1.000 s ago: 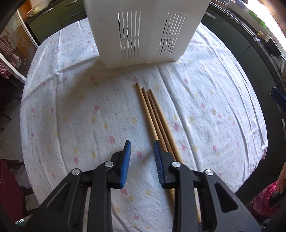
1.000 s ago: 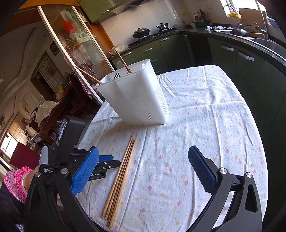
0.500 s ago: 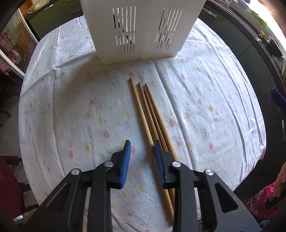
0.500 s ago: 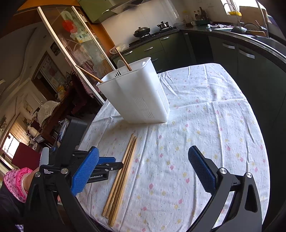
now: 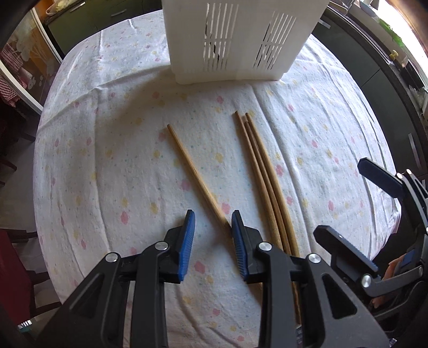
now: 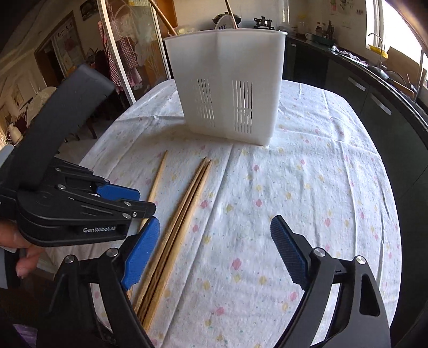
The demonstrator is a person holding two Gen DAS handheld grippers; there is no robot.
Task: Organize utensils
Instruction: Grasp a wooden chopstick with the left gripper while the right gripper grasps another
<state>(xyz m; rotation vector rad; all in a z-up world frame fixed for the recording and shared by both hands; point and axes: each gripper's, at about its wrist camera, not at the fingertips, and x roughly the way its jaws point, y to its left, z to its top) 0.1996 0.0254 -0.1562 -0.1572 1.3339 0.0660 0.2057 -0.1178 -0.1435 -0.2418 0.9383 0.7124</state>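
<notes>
White slotted caddy [image 6: 227,88] upright at far side of flowered tablecloth [image 6: 307,203], holding a spoon [image 6: 223,22] and sticks above its rim, seen only from right wrist; left wrist cuts the rim off. One chopstick [image 5: 192,174] now split leftward from bundle of three [image 5: 263,176], unlike before. Left gripper [image 5: 212,235] narrowly parted, unclenched, single chopstick running between pads. Right gripper [image 6: 211,251] wide, just been closing, straddling the bundle, not pressing.

The left tongs [image 6: 144,203] carry the white lettering "GenRobot.AI" on their black body.
</notes>
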